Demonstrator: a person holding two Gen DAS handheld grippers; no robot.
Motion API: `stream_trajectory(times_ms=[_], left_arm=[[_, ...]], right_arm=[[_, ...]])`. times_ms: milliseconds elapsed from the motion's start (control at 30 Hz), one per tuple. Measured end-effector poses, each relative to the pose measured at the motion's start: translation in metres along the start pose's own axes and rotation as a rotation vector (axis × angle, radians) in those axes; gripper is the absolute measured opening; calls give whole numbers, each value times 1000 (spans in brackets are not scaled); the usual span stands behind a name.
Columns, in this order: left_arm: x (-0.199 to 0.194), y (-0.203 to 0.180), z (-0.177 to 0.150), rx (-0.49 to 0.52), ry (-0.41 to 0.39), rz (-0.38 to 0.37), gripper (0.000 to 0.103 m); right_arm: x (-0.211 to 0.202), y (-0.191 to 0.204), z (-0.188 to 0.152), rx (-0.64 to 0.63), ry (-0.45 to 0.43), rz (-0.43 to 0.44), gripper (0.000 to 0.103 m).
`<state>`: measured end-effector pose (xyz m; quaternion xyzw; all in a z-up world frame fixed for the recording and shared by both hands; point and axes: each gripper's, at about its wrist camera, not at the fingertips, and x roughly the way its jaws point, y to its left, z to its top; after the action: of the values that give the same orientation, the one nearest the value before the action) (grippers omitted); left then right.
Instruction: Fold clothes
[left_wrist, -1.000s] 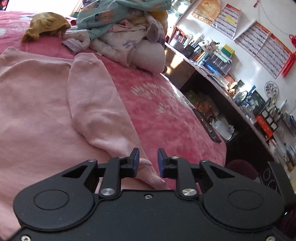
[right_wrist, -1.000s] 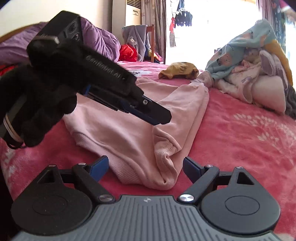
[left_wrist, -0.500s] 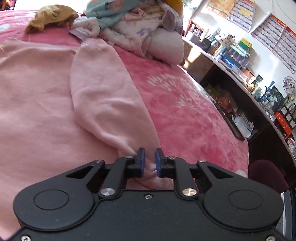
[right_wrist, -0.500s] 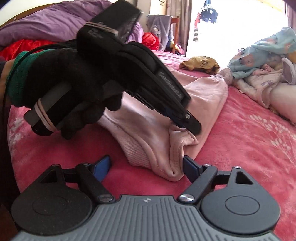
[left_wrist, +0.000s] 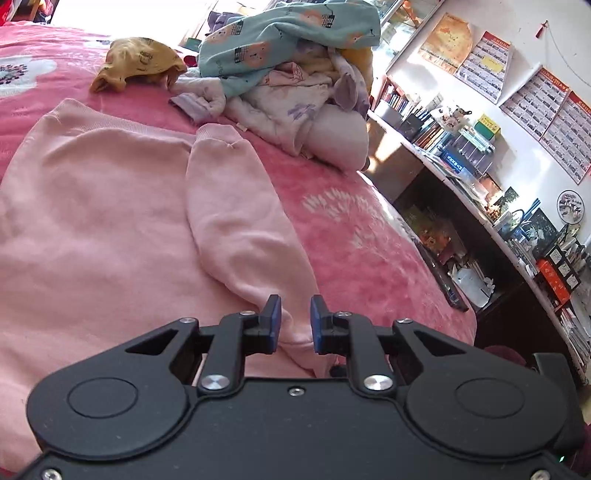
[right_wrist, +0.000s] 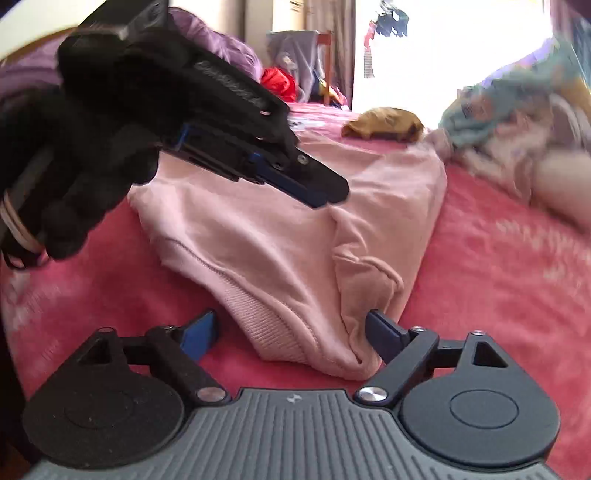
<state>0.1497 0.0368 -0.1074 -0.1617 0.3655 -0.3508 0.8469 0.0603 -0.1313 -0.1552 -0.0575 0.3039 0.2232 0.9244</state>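
Left tool (left_wrist: 293, 319) slightly parted around pale pink fleece sweatshirt (left_wrist: 110, 221) cuff, ungripped; right tool (right_wrist: 291, 334) wide, empty. Risk: cuff slipping, sleeve unfolding near bed edge.

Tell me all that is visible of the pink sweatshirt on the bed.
The pink sweatshirt is pale pink, soft, fleece-like knit, with ribbed hem and cuff. It lies spread flat on the red blanket, its sleeve folded along the body's edge. The left gripper, open, has its fingers either side of the cuff end. The right gripper, wide open, faces the hem corner without touching it.
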Motion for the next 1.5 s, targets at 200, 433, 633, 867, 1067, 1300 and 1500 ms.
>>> stream_trajectory(times_ms=[200,433,633,867,1067,1300,1500], left_arm=[[-7,4,3,-9,-22,-6,14],[15,-15,-8,99,47,-39,14],[16,-27,10,153,-34,58,21],[64,-33,74,201,-40,219,32],[126,-25,110,203,62,367,32],[169,-19,136,185,61,505,4],[158,-21,138,158,-50,536,2]], right_arm=[[-22,6,-1,11,-62,-3,86],[-9,-4,2,55,-71,-79,87],[-9,-5,-5,58,-89,-56,86],[-8,-13,-8,63,-105,-1,87],[-5,-19,-8,74,-105,42,89],[-4,-27,-8,118,-102,96,91],[-3,-30,-11,136,-91,138,93]])
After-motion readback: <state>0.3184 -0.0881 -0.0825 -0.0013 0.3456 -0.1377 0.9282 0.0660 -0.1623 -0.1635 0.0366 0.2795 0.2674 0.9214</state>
